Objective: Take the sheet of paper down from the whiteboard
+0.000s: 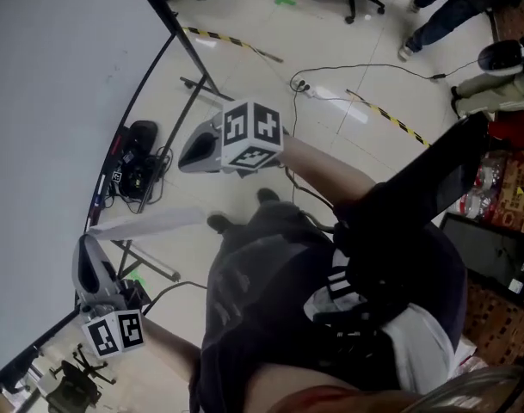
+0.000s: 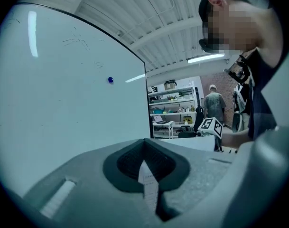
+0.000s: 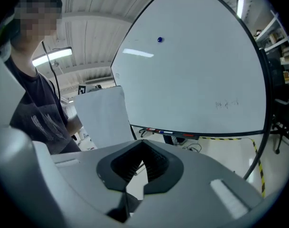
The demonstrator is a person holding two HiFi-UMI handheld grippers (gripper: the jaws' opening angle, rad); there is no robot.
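You are standing on a pale workshop floor (image 1: 244,76) crossed by cables and strips of yellow-and-black tape (image 1: 391,119), with the big whiteboard (image 1: 55,101) on your left. The board is almost bare. A small blue magnet (image 2: 110,80) sits on it, and there is a faint scribble (image 3: 227,103) low down that is too pale to read. Coloured pens (image 3: 168,133) lie on its ledge.

The sheet of paper (image 1: 150,222) is off the board and held out in the air in front of it, seen nearly edge-on from your head. Your left gripper (image 2: 145,170) is clamped on one edge of it. A strip of the sheet stands between the closed jaws, and the fine printed lines on it are too small to make out.

Your right gripper (image 1: 182,157) is clenched with nothing between its jaws, and it sits apart from the sheet's other end. The marker cube (image 1: 253,134) on it carries only black-and-white square patterns and no words.
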